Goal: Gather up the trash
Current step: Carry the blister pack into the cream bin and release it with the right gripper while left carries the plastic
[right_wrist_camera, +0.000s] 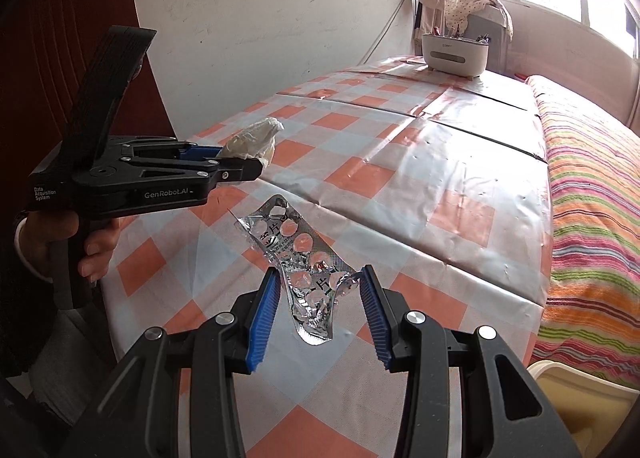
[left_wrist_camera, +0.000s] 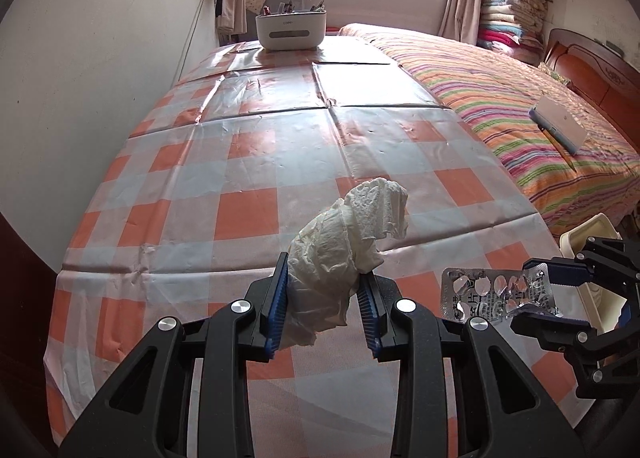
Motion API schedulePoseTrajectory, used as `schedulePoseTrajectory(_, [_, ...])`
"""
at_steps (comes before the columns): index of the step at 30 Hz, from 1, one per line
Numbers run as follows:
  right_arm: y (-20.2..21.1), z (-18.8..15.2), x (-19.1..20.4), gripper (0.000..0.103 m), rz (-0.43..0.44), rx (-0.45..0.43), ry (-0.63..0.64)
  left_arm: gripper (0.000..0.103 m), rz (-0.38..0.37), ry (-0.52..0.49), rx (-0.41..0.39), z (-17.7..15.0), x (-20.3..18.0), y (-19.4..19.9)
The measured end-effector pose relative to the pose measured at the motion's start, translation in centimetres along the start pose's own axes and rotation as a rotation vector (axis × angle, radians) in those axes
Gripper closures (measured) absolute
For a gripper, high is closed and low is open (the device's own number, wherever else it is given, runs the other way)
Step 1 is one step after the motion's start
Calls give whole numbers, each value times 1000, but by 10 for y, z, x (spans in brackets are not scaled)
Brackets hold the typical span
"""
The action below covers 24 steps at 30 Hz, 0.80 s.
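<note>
A: Lettering first. "GenRobot.AI" is showing in grey on the side of the left gripper (right_wrist_camera: 240, 163), and "Data Acquisition System" is sitting in small print on its rear block. The blister pack (right_wrist_camera: 306, 258) is carrying black Chinese characters; only the character 片 is reading clearly.

B: And the white organizer box (left_wrist_camera: 291, 30) at the far end of the checked tablecloth (left_wrist_camera: 248, 161)?

A: A small grey word is sitting above its front slot, too small to read. Pens or similar items are sticking out of its top; which ones I cannot tell.

B: What is being cut off or hidden?

A: A cream plastic bin (right_wrist_camera: 576, 398) is appearing only as a rim at the lower right edge of both views. The lower end of the crumpled tissue (left_wrist_camera: 344, 254) is hanging behind the blue pads.

B: State of the grippers?

A: The left gripper (left_wrist_camera: 326, 306) is pinching the tissue between its pads, jaws partly closed around the wad, above the near edge of the table. The right gripper (right_wrist_camera: 318, 312) is clamping the bent foil pack across its width, jaws a moderate way apart, also above the near table edge.

B: Orientation?

A: The tissue's long axis is running up and away from the left gripper, tip leaning right. The pack's long axis is running forward and leftward from the right gripper, toward the left one. A striped bedspread (left_wrist_camera: 520, 105) is lying just beside the table.
</note>
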State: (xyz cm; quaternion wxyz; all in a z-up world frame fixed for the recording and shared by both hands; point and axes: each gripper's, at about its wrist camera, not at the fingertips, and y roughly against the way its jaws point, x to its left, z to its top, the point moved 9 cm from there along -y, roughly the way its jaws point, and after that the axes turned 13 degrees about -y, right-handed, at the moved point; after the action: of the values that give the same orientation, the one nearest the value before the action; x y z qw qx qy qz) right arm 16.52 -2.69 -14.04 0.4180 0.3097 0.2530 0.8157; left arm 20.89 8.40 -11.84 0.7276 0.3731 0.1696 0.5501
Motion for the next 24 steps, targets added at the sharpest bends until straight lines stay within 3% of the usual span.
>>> schedulePoseTrajectory(24, [67,-11,-76,62,-117,-133,-169,72,-79,-71,-25,-4,-61,9])
